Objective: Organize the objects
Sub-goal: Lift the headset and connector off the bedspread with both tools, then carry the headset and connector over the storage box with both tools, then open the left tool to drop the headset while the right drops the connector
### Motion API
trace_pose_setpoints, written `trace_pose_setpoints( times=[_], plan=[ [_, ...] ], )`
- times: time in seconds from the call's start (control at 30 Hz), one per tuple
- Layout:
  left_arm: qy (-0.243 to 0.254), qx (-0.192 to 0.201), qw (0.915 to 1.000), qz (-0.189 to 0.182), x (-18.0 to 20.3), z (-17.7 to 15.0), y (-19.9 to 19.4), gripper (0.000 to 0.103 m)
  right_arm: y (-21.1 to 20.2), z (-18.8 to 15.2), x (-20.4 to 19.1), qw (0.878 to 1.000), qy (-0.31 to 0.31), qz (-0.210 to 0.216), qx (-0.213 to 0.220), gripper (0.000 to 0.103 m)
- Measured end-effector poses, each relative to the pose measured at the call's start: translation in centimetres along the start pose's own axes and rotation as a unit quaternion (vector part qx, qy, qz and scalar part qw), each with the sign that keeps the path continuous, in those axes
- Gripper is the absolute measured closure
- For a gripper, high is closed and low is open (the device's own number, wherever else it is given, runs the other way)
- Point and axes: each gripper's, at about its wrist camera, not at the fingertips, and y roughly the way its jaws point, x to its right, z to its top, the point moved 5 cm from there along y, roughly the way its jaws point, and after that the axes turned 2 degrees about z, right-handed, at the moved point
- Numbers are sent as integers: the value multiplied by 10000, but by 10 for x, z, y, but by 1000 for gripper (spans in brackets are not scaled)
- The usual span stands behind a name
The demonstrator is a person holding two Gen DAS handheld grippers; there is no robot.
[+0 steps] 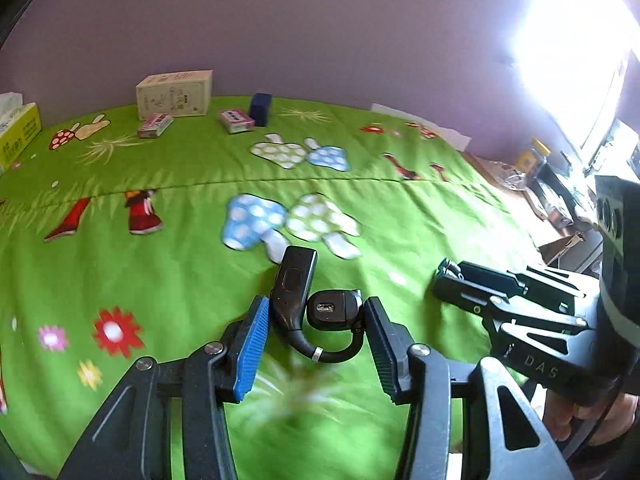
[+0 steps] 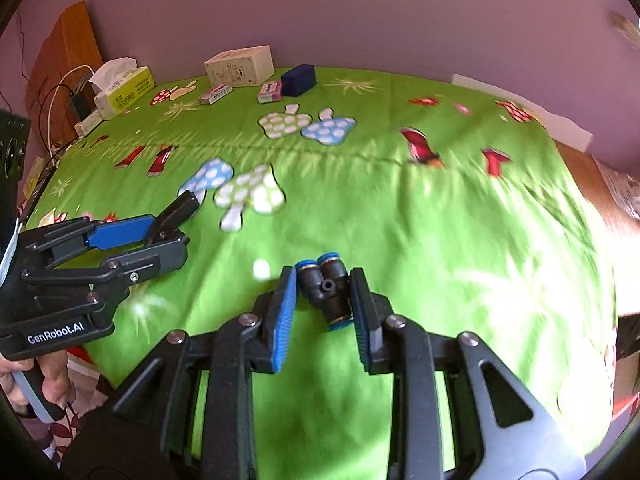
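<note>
Above green bedspread point(image 2: 400, 220): left gripper point(image 1: 316, 316) pinches headset point(image 1: 312, 308) (black); right gripper point(image 2: 324, 292) pinches fitting point(image 2: 326, 290).

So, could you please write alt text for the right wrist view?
The right gripper clamps a black Y-shaped tube fitting with blue-ringed ports above a green patterned cloth. To its left, the left gripper holds a black earpiece; small boxes line the far edge.
</note>
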Motion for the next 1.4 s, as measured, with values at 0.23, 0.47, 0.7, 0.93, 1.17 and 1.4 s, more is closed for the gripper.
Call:
trace_pose_setpoints(
  times=[0.23, 0.47, 0.7, 0.93, 1.17, 1.4],
  plan=[
    [271, 153, 9991, -275, 53, -19, -21, 54, -42, -37, 20, 9993, 273, -139, 199, 72],
    [694, 239, 9946, -735, 109, -34, -29, 54, -83, -69, 48, 9971, 558, -358, 382, 72],
    [1044, 357, 9875, -1121, 157, -47, -38, 54, -119, -102, 90, 9905, 874, -946, 477, 72],
    [1550, 136, 9777, -1408, 204, -72, -31, 54, -131, -126, 126, 9811, 1172, -1493, 391, 72],
    [1846, -127, 9670, -1749, 234, -94, -24, 54, -136, -141, 144, 9738, 1342, -1815, 296, 72],
    [1912, -338, 9591, -2058, 247, -105, -19, 51, -139, -147, 149, 9706, 1397, -1938, 287, 72]
  ],
)
